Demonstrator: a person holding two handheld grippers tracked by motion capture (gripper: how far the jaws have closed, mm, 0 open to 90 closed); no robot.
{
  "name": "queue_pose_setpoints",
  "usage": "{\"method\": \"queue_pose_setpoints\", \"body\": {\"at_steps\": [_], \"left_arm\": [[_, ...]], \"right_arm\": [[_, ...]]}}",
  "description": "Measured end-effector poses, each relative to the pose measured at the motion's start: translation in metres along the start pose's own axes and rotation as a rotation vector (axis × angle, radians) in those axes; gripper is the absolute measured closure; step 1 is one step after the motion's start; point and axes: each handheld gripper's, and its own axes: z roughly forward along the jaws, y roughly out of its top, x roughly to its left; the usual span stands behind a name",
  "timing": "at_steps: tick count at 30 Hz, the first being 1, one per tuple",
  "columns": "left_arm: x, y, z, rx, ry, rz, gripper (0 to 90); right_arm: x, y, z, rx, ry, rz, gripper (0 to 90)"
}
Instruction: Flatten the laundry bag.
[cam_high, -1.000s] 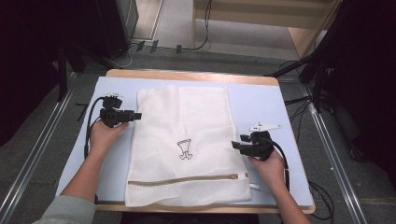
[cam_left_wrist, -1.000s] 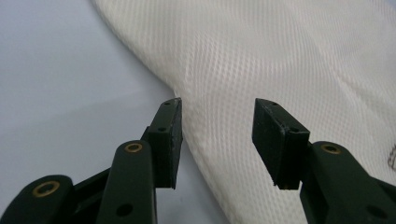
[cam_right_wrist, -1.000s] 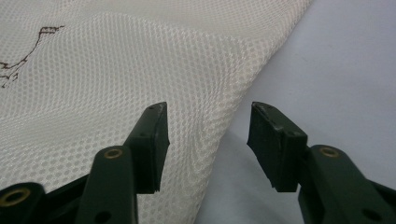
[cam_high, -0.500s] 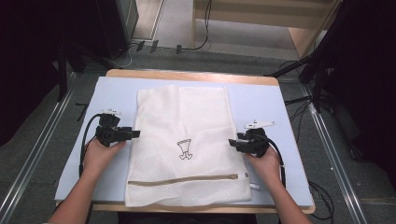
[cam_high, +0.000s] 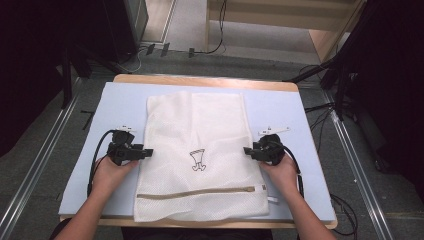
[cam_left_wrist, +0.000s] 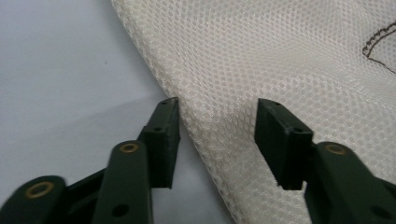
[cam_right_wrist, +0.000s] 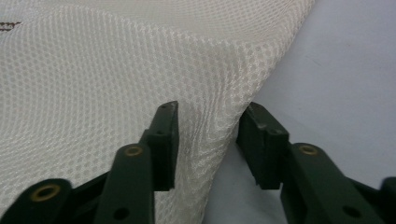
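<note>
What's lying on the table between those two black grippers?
In the high view, the white mesh bag spans the stretch between the left gripper and right gripper.

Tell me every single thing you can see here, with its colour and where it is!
mesh bag: one, white, flat in the middle of the mat
zip: one, tan, across the bag's near end
little drawing: one, dark, mid bag
mat: one, pale blue, covering the table
table: one, wooden, edge showing at the far side
left claw: one, black, jaws apart around the bag's left edge
right claw: one, black, jaws just been closing around the bag's right edge
hands: two, behind the claws
</note>
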Motion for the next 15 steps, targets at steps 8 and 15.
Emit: {"method": "queue_pose_setpoints", "body": {"at_steps": [8, 15], "left_arm": [[0.002, 0.005, 0.005, 0.030, -0.060, -0.066, 86.0], [0.009, 0.015, 0.005, 0.001, -0.071, -0.074, 87.5]], "right_arm": [[0.001, 0.005, 0.000, 0.048, 0.047, 0.039, 83.4], [-0.004, 0.010, -0.004, 0.032, 0.040, 0.043, 85.2]]}}
